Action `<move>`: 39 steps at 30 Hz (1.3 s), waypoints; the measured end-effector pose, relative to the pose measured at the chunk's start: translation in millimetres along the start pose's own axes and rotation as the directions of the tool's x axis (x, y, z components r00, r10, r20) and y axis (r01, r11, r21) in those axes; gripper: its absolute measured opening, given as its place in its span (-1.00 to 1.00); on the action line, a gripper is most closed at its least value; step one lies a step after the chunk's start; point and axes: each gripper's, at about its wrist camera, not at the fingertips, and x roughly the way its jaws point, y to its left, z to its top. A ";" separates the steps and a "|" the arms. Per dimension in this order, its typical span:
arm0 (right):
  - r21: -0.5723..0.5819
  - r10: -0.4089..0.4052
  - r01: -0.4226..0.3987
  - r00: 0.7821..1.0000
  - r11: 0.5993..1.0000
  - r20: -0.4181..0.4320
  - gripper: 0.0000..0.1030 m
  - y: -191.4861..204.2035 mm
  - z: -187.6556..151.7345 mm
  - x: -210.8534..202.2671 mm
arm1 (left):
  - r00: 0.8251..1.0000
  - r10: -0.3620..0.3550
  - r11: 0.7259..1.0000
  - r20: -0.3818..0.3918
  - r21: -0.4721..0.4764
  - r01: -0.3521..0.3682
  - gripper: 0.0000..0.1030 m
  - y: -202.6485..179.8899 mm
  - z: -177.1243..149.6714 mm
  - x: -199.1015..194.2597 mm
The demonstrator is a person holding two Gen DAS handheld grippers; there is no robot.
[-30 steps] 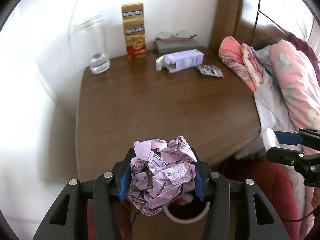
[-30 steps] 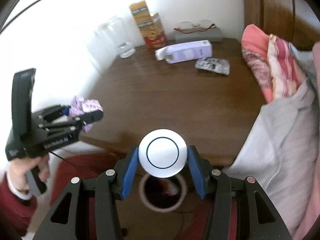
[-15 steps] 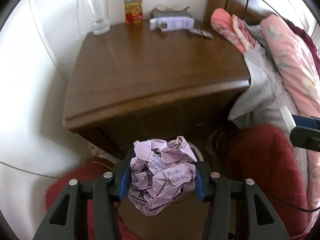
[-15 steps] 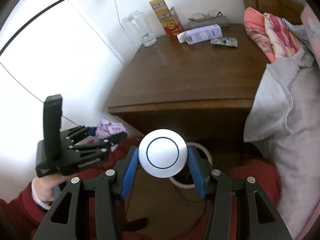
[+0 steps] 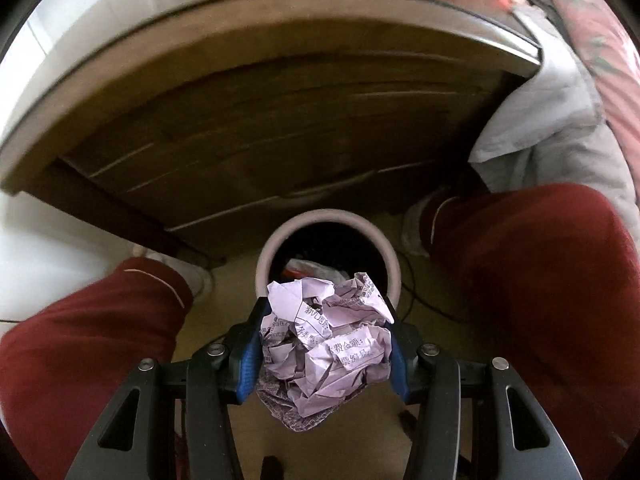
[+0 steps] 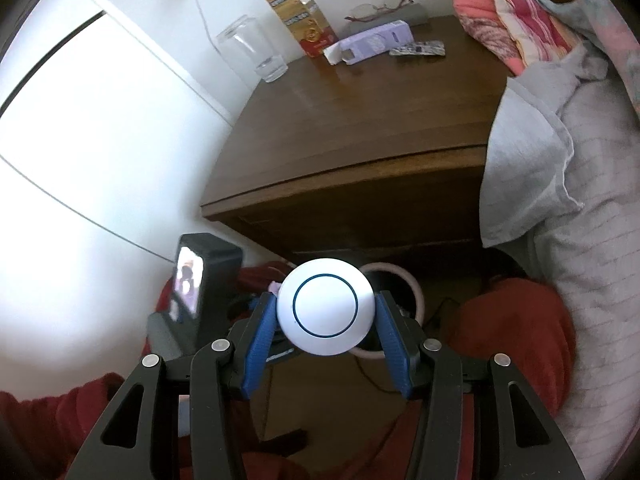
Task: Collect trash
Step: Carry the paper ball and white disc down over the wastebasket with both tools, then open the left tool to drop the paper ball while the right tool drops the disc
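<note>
My left gripper (image 5: 325,344) is shut on a crumpled ball of lilac printed paper (image 5: 328,344). It points down just above and in front of a round bin with a pale rim (image 5: 266,254) on the floor; some rubbish lies inside. My right gripper (image 6: 325,322) is shut on a white round object with a blue ring (image 6: 325,307). Behind that object the bin's rim (image 6: 416,288) shows, and the left gripper's black body (image 6: 208,276) sits to its left.
A wooden nightstand (image 6: 360,128) stands behind the bin, carrying a glass (image 6: 256,54), a yellow-red carton (image 6: 300,16), a lilac box (image 6: 372,42), a blister pack (image 6: 418,49) and glasses (image 6: 378,6). A person's red trouser legs (image 5: 532,264) flank the bin. Bedding (image 6: 560,160) hangs at right.
The left gripper dropped from over the nightstand top to just above the bin, still holding the paper. The right gripper drew back and lower with the white object.
</note>
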 end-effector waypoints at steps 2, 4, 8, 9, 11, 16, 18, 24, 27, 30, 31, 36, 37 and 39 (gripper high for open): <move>0.012 0.001 0.000 1.000 1.000 -0.005 -0.04 -3.0 -1.1 2.1 | 1.000 -0.002 1.000 -0.011 -0.005 0.002 0.03 -0.1 2.7 6.9; 0.022 -0.003 0.003 1.000 1.000 -0.009 -0.04 -6.4 -2.9 2.8 | 1.000 -0.005 1.000 -0.022 -0.002 0.005 0.05 -1.3 4.3 13.2; 0.042 -0.004 0.004 1.000 0.999 -0.012 -0.04 -13.0 -2.8 4.2 | 0.999 -0.010 1.000 -0.037 0.012 0.011 0.10 -3.1 5.8 22.7; 0.044 -0.003 0.004 1.000 0.999 -0.013 -0.04 -14.2 -2.8 3.8 | 0.999 -0.011 1.000 -0.038 0.013 0.012 0.11 -2.8 5.9 24.1; 0.053 -0.002 0.003 1.000 0.999 -0.014 -0.04 -16.9 -2.9 4.4 | 0.999 -0.005 1.000 -0.038 0.011 0.006 0.13 -1.4 7.2 27.4; 0.062 -0.001 0.003 1.000 0.998 -0.031 -0.04 -20.9 -2.5 8.8 | 0.999 -0.015 1.000 -0.033 0.006 0.015 0.57 0.9 10.2 31.7; 0.064 0.001 0.001 0.999 0.998 -0.037 -0.04 -21.1 -2.0 10.6 | 1.000 -0.024 1.000 0.003 0.018 0.024 0.62 0.3 11.9 27.4; 0.069 0.005 -0.001 0.999 0.998 -0.047 -0.04 -21.7 -0.4 15.4 | 0.999 -0.002 0.998 0.033 0.057 0.000 0.78 -0.4 15.0 19.0; 0.069 0.006 -0.003 0.999 0.998 -0.054 -0.04 -21.7 -0.6 18.7 | 0.998 0.012 0.996 0.060 0.090 -0.018 0.78 -0.3 12.2 5.5; 0.056 0.010 -0.005 0.997 0.998 -0.074 -0.04 -18.7 -1.7 24.1 | 0.994 0.050 0.990 0.099 0.129 -0.062 0.83 4.7 7.1 -10.8; 0.050 0.009 -0.005 0.997 0.999 -0.082 -0.04 -17.1 -2.4 26.5 | 0.992 0.059 0.988 0.112 0.134 -0.074 0.87 6.9 4.9 -16.4; 0.034 0.019 -0.014 0.992 0.999 -0.122 -0.04 -12.6 -3.1 43.2 | 0.984 0.091 0.987 0.151 0.120 -0.110 0.92 19.5 -2.9 -38.1; 0.022 0.014 -0.011 0.990 1.000 -0.141 -0.04 -10.4 -2.5 51.1 | 0.984 0.097 0.987 0.152 0.113 -0.115 0.92 21.4 -5.1 -40.7; 0.005 0.002 -0.001 0.985 1.000 -0.172 -0.04 -7.6 -1.5 64.7 | 0.981 0.114 0.986 0.158 0.106 -0.131 0.92 22.7 -7.3 -43.8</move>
